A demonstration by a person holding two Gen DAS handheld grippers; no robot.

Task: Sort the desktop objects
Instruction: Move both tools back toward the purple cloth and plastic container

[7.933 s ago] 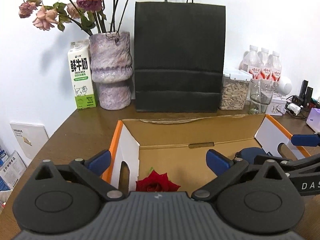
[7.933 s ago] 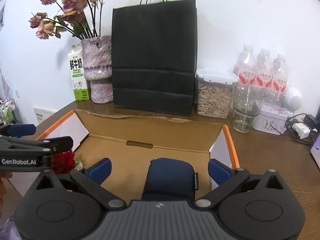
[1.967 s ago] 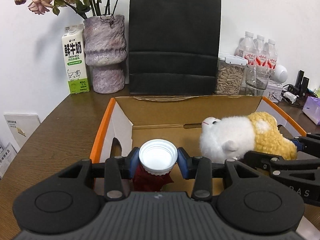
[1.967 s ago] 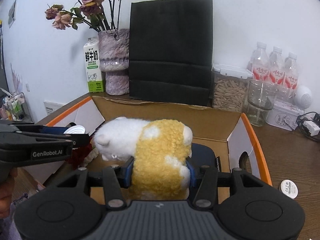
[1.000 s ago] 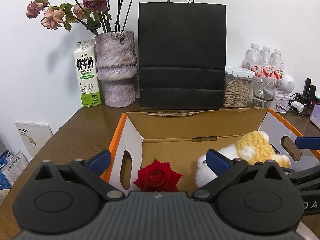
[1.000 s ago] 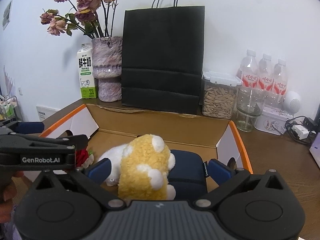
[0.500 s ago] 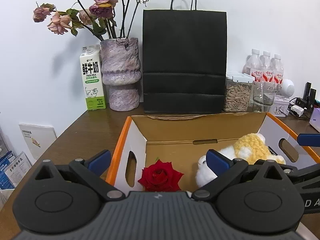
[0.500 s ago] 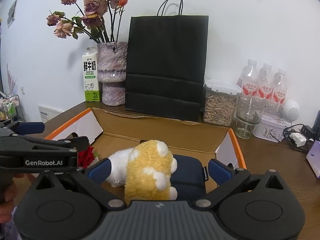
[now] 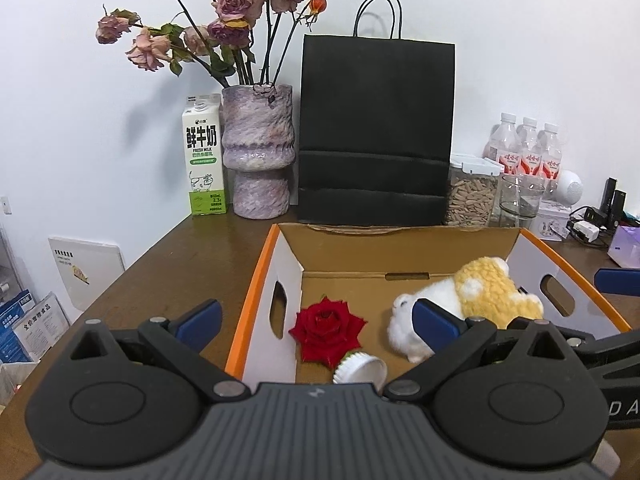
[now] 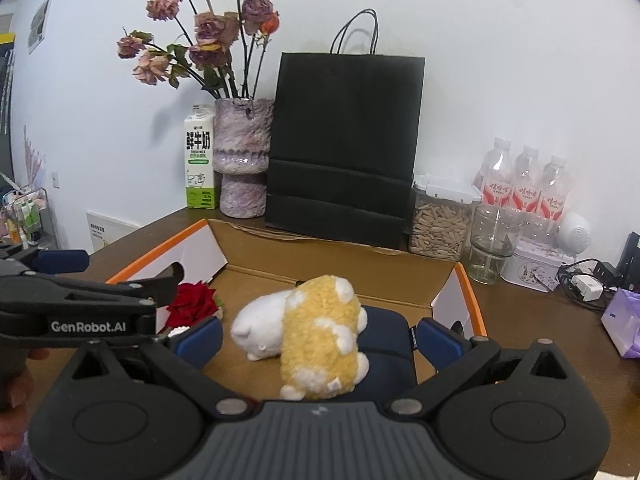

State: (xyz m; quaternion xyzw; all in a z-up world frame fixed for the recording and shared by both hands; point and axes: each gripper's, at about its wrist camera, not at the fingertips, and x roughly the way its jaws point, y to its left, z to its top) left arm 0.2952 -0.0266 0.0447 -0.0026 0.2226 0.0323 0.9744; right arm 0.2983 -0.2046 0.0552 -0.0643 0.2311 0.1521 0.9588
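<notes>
An open cardboard box with orange edges (image 9: 256, 300) (image 10: 472, 292) sits on the brown table. Inside lie a red rose (image 9: 326, 330) (image 10: 192, 306), a white-capped bottle (image 9: 360, 368) on its side beside the rose, and a white and yellow plush toy (image 9: 460, 304) (image 10: 316, 336). The toy rests partly on a dark blue pouch (image 10: 388, 344). My left gripper (image 9: 318, 320) is open and held back over the box's near left corner, holding nothing. My right gripper (image 10: 320, 339) is open, above and behind the toy, without touching it.
Along the back wall stand a milk carton (image 9: 202, 160), a purple vase of dried roses (image 9: 258, 152), a black paper bag (image 9: 376, 128), a seed jar (image 10: 440, 220), a glass (image 10: 494, 248) and water bottles (image 10: 524, 184). Chargers and a purple box (image 10: 624, 320) lie right.
Two seconds ago the left gripper was shut on the white-capped bottle and the right on the plush toy; both have let go into the box, opened and drawn back.
</notes>
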